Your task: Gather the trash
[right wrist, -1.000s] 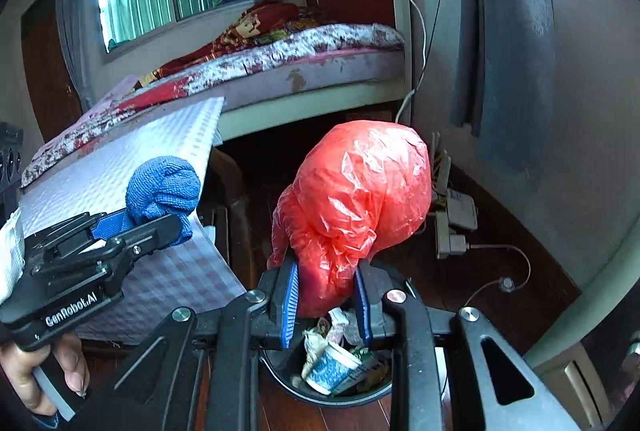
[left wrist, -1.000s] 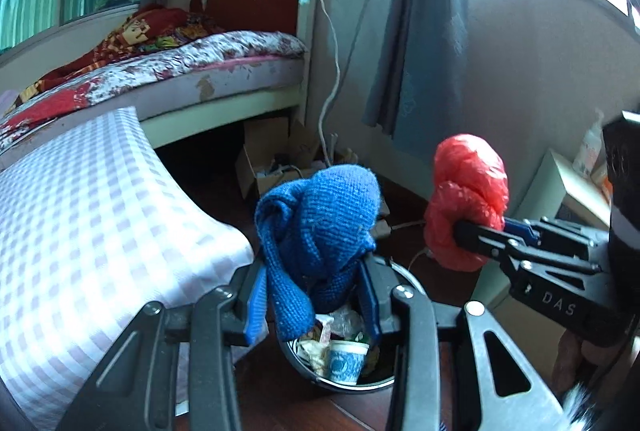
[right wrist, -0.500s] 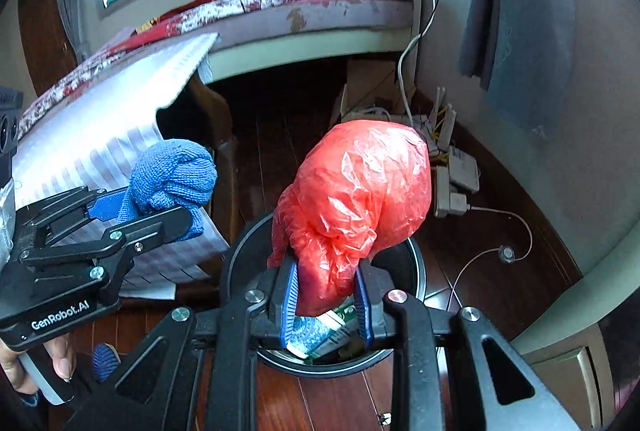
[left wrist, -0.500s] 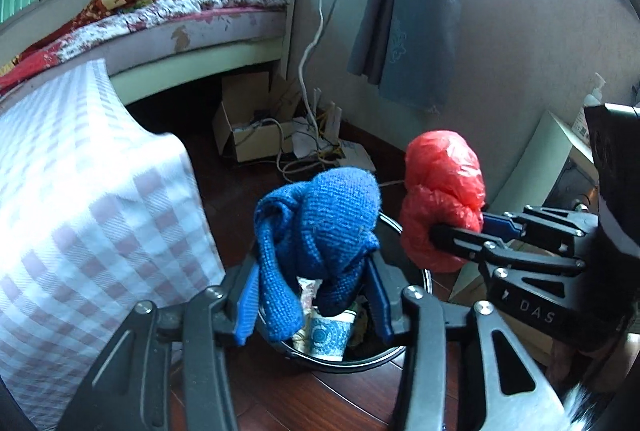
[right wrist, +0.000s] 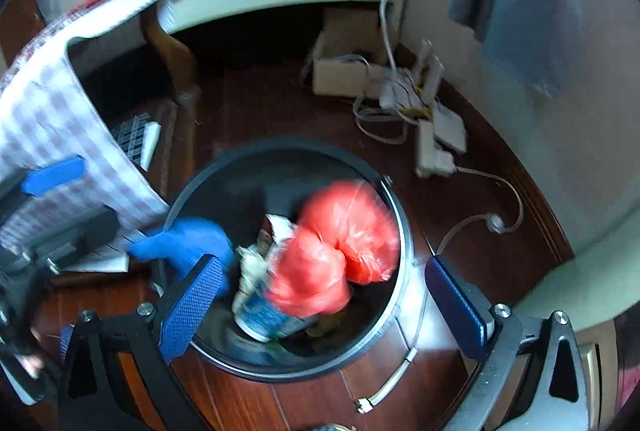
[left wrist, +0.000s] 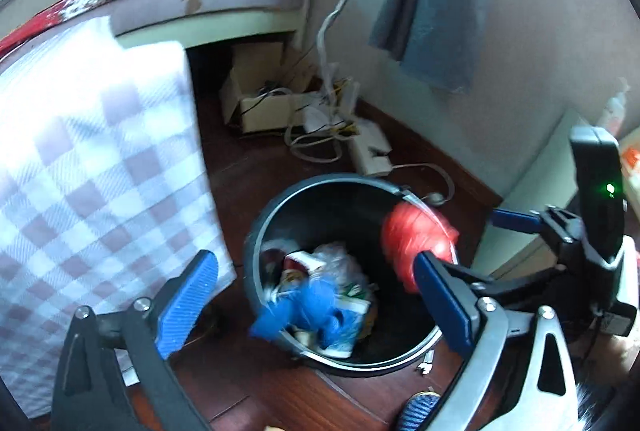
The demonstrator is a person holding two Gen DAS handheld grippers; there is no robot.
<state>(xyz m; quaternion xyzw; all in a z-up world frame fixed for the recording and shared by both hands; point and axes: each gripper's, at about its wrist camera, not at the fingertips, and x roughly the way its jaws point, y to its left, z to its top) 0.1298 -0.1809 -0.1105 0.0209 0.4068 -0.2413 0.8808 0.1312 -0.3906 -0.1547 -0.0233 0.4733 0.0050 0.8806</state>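
A black round trash bin (left wrist: 256, 231) stands on the dark wood floor with cups and wrappers inside. My left gripper (left wrist: 316, 299) hangs over it, jaws opening wide, nothing pressed between them. A blue knit cloth (left wrist: 308, 307) is blurred and loose, dropping at the bin's near rim. My right gripper (right wrist: 324, 303) is also over the bin (right wrist: 400, 223) with its jaws opening. The red plastic bag (right wrist: 336, 255) is free of the pads and falls, blurred, into the bin. In the right wrist view the blue cloth (right wrist: 184, 243) shows at the bin's left rim.
A checked cloth (left wrist: 100, 171) drapes furniture close on the left of the bin. A cardboard box (left wrist: 260, 103), white cables and power strips (right wrist: 436, 135) lie on the floor by the wall. A pale cabinet (left wrist: 540, 191) stands on the right, a bed behind.
Both grippers sank toward the bin and opened wide. The blue cloth left the left jaws and the red bag left the right jaws; both are dropping into the bin.
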